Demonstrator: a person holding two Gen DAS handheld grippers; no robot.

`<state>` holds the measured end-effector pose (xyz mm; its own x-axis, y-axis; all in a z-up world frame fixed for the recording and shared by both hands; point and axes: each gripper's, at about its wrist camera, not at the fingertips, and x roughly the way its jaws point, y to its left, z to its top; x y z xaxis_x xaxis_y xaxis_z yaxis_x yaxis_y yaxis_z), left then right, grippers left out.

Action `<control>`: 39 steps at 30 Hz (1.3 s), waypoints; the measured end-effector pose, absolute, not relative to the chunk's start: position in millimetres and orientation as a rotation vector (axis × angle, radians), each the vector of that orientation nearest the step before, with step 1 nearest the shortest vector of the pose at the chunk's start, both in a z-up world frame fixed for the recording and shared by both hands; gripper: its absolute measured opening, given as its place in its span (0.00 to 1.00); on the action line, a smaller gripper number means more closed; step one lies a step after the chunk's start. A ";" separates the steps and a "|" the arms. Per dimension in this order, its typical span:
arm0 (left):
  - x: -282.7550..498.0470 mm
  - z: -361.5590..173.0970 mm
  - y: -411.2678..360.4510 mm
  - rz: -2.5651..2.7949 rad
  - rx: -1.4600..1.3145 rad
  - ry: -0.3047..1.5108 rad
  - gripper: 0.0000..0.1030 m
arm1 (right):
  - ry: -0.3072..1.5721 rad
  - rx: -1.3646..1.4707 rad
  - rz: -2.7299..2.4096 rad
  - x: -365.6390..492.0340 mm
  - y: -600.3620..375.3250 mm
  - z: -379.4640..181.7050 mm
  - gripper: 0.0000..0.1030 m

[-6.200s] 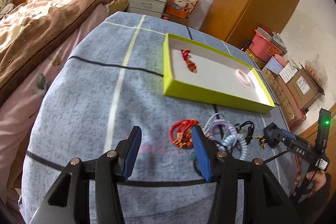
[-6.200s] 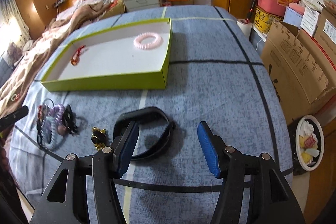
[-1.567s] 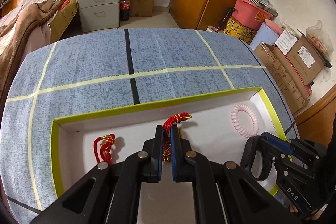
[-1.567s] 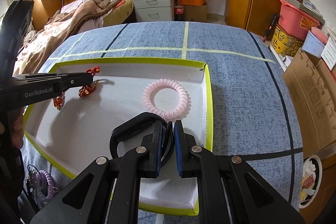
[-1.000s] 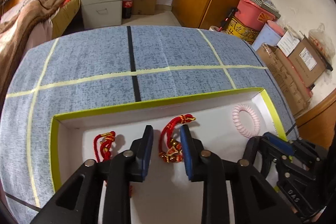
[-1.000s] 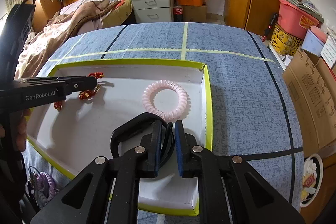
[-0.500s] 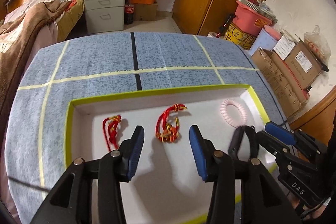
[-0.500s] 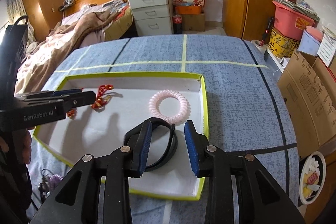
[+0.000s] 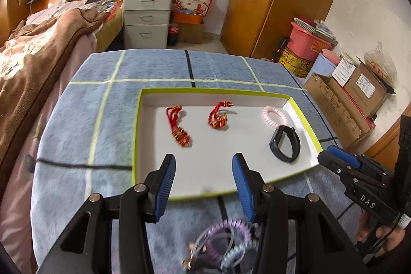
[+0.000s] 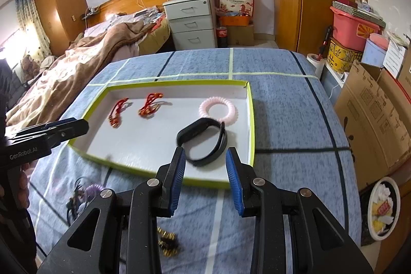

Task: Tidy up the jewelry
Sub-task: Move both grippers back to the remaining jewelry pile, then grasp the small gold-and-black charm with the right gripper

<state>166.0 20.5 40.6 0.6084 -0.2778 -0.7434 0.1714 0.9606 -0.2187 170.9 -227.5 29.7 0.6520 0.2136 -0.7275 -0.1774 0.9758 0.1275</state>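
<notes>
Your left gripper [image 9: 204,180] and right gripper [image 10: 205,175] gape empty before the tray [image 10: 253,125] holding the black band [image 10: 205,143].

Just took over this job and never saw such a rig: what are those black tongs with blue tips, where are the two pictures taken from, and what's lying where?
They are hand-held grippers, one per hand, each carrying a camera that looks along its fingers. One picture is from the left gripper, the other from the right gripper. Both are open and hold nothing. The tray holds two red charms, a pink coil and a black band. On the cloth in front lie purple coils and a gold piece.
</notes>
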 end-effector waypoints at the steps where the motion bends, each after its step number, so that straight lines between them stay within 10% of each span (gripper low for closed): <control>1: 162.3 40.5 23.6 -0.265 -0.143 0.879 0.47 | 0.834 0.047 0.224 168.3 -227.7 29.2 0.33; 9: 132.5 36.6 38.8 -0.246 -0.186 0.862 0.47 | 0.843 0.052 0.287 144.4 -223.1 21.5 0.33; 13: 115.9 32.7 47.0 -0.236 -0.203 0.850 0.47 | 0.878 0.034 0.304 133.9 -217.4 8.1 0.51; 39: 75.5 -7.1 89.5 -0.162 -0.275 0.925 0.49 | 0.927 -0.157 0.281 110.3 -186.3 -20.4 0.51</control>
<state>75.5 89.5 -7.1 0.5929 -0.2552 -0.7638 0.0203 0.9529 -0.3026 110.3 -186.3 -20.4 0.5672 0.1707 -0.8057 -0.3046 0.9524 -0.0127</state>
